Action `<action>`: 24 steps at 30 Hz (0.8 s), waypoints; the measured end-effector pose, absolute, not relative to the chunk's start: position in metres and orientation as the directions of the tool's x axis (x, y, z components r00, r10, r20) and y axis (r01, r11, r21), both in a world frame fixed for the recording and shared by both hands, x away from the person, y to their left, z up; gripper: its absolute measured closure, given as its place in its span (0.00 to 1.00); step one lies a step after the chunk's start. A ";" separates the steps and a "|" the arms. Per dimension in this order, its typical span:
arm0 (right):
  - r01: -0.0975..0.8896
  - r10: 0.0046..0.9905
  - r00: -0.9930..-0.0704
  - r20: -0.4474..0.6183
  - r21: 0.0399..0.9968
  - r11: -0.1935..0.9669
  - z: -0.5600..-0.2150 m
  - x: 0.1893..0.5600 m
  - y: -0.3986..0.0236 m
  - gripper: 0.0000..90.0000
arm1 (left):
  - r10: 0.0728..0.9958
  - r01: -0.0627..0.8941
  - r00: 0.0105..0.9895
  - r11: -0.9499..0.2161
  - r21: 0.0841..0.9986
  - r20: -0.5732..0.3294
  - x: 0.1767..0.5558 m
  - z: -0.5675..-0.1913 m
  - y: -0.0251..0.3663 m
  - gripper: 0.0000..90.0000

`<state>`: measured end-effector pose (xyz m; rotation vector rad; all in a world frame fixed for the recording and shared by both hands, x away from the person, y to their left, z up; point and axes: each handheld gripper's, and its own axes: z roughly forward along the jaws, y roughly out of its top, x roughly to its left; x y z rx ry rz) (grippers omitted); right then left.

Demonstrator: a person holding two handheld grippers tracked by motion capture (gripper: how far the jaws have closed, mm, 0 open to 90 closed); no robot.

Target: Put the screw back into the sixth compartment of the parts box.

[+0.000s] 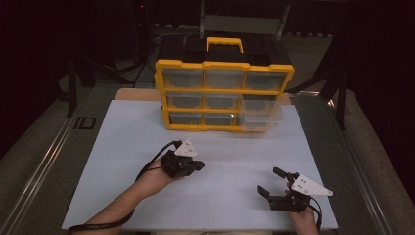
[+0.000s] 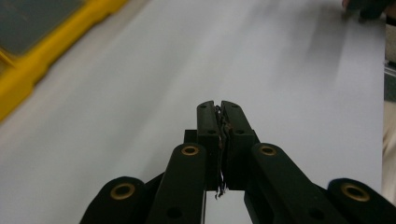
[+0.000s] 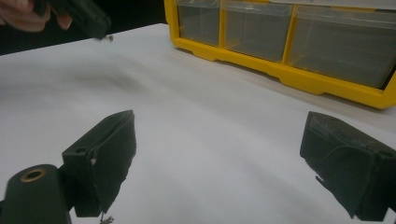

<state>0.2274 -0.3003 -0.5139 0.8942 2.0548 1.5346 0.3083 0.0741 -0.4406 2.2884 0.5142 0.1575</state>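
Closed left tongs [image 1: 198, 165] are held above the white worktop [image 1: 122, 161] while right tongs [image 1: 270, 183] are kept open, presumably readied for the yellow drawer organizer [image 1: 222, 93], one drawer [image 1: 262, 115] pulled out.

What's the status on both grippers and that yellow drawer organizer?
Left gripper shut, nothing visibly held. Right gripper open, empty. Drawer organizer upright, lower-right drawer pulled out. White mat between clear.

Left tongs [image 1: 198, 165] closed, right tongs [image 1: 269, 182] agape
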 end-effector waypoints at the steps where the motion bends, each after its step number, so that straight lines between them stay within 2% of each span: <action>1: 0.243 0.709 -0.703 0.043 0.953 0.183 -0.514 0.227 -0.300 0.12 | 0.408 0.311 0.912 -0.617 0.723 -0.044 0.310 -0.438 0.073 0.99; 12: 0.243 0.709 -0.704 0.044 0.953 0.181 -0.514 0.227 -0.300 0.12 | 0.405 0.295 0.913 -0.584 0.756 -0.044 0.326 -0.409 0.062 0.99; 24: 0.242 0.708 -0.705 0.045 0.953 0.181 -0.513 0.227 -0.300 0.12 | 0.384 0.236 0.923 -0.565 0.791 -0.002 0.345 -0.369 0.040 0.99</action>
